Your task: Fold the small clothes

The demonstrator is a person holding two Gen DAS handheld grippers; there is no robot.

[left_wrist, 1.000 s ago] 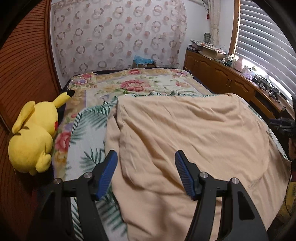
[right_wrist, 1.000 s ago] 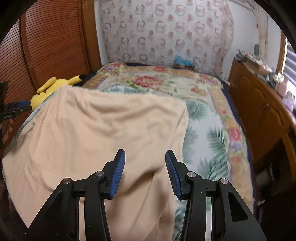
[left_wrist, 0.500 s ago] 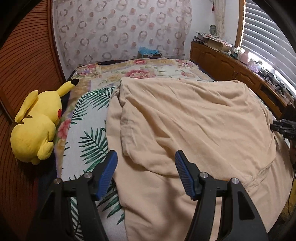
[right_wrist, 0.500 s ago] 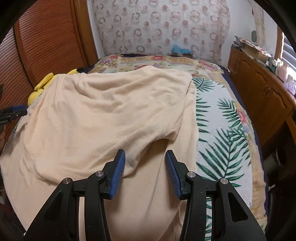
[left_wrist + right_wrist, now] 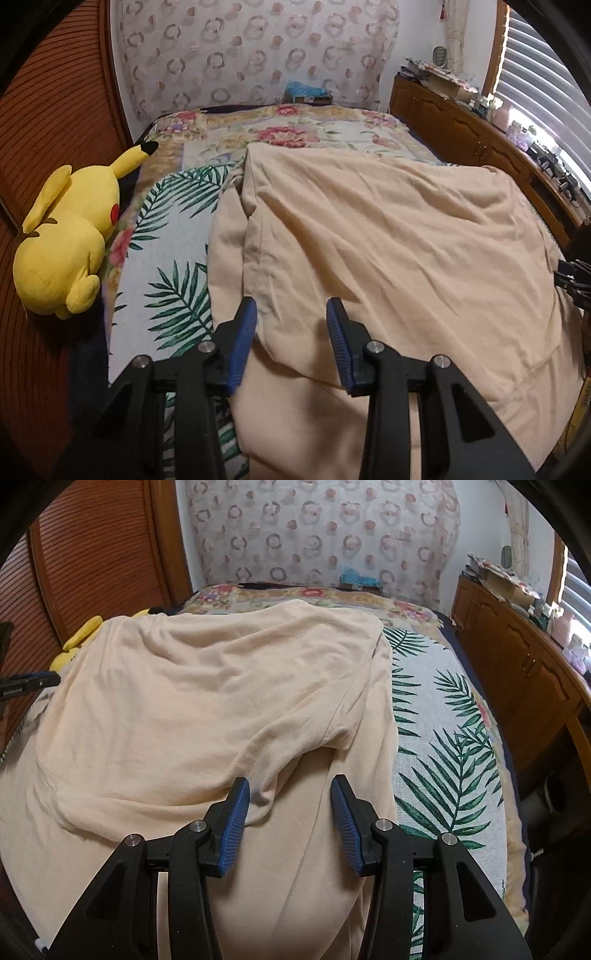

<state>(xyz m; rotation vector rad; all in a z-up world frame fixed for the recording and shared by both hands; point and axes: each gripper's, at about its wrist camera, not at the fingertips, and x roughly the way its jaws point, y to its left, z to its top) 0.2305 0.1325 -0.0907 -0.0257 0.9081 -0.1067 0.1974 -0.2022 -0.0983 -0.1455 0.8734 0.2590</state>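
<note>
The peach shirt (image 5: 388, 240) lies spread on the bed (image 5: 166, 266). The left claw (image 5: 291, 341) is closing over its near fold, pads not yet pressing; the right claw (image 5: 290, 821) stands half open, gripping nothing. Pinch both layers evenly before lifting.

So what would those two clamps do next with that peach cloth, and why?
Probably lower a little and pinch the peach garment's near folded edge. The left hand-held gripper is closing with cloth under its jaws, not yet clamped; the right hand-held gripper is open over the same edge.
</note>
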